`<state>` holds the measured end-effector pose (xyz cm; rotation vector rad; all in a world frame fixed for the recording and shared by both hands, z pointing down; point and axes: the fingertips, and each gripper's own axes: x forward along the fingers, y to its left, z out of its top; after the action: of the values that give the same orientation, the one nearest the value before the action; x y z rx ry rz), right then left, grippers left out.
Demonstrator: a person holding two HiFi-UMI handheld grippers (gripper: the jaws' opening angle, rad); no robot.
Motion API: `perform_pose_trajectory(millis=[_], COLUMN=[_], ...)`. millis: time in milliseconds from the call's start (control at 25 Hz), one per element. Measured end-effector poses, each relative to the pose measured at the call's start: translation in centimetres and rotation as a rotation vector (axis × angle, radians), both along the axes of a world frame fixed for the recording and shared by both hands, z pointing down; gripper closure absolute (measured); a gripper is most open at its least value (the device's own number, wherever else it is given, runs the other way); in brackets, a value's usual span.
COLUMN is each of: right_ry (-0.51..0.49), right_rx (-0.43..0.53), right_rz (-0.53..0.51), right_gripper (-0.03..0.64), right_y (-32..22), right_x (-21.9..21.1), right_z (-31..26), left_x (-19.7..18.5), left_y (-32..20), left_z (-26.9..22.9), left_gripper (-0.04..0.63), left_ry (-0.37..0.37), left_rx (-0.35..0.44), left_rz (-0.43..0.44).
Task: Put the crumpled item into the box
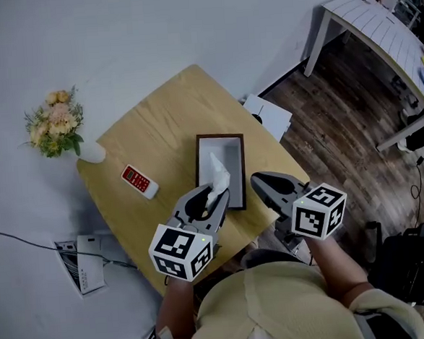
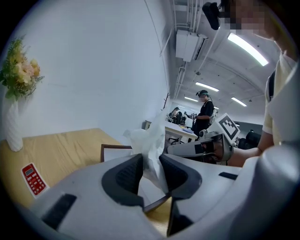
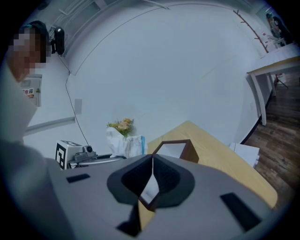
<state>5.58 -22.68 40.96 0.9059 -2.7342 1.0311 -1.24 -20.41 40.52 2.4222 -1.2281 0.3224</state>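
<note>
A crumpled white tissue is pinched in my left gripper, which is shut on it and holds it just over the near end of the box. The box is a dark brown rectangle with a white inside, lying on the wooden table. In the left gripper view the tissue rises from between the pads, with the box behind it. My right gripper is shut on nothing, to the right of the box. In the right gripper view its jaws meet in front of the box.
A red and white handheld device lies on the table left of the box. A white vase of flowers stands at the table's far left corner. A white device and cable lie on the floor left of the table. A white table stands at the upper right.
</note>
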Motion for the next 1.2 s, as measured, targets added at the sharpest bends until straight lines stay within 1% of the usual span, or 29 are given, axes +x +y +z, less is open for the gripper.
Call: perform_pose_trajectory(millis=[160, 280, 520, 760, 880, 960, 1040, 1080, 1120, 1160, 1200], right_ry=[-0.007, -0.008, -0.015, -0.055, -0.071, -0.085, -0.088, -0.085, -0.082, -0.078, -0.074], right_rx=[-0.01, -0.019, -0.04, -0.074, -0.084, -0.097, -0.102, -0.101, -0.1, -0.098, -0.097], right_rz=[0.004, 0.008, 0.013, 0.015, 0.013, 0.012, 0.013, 0.013, 0.012, 0.012, 0.014], right_gripper=[0.586, 0.586, 0.586, 0.586, 0.586, 0.586, 0.586, 0.586, 0.586, 0.586, 0.586], right_y=[-0.6, -0.9, -1.5, -1.7, -1.7, -1.8, -1.8, -1.8, -1.8, -1.7, -1.7], right_x=[0.6, 0.7, 1.1, 1.4, 1.5, 1.5, 1.6, 1.6, 1.7, 1.7, 1.8], right_z=[0.4, 0.8, 1.7, 1.8, 1.9, 1.9, 1.9, 1.9, 1.9, 1.9, 1.9], left_x=[0.4, 0.5, 0.7, 1.0, 1.0, 0.9, 0.8, 0.7, 0.7, 0.6, 0.5], left_y=[-1.2, -2.0, -3.6, -4.5, -4.8, -5.0, -5.3, -5.5, -5.7, -5.8, -5.9], left_z=[0.8, 1.6, 2.9, 4.1, 4.7, 4.8, 4.6, 4.4, 4.3, 4.2, 4.1], left_gripper=[0.483, 0.483, 0.483, 0.482, 0.482, 0.48, 0.475, 0.451, 0.408, 0.384, 0.382], left_ry=[-0.03, -0.061, -0.15, -0.183, -0.205, -0.217, -0.222, -0.224, -0.225, -0.226, -0.225], left_rx=[-0.021, -0.053, -0.087, -0.148, -0.166, -0.16, -0.133, -0.116, -0.101, -0.089, -0.081], left_rz=[0.011, 0.024, 0.043, 0.051, 0.046, 0.043, 0.033, 0.025, 0.017, 0.013, 0.011])
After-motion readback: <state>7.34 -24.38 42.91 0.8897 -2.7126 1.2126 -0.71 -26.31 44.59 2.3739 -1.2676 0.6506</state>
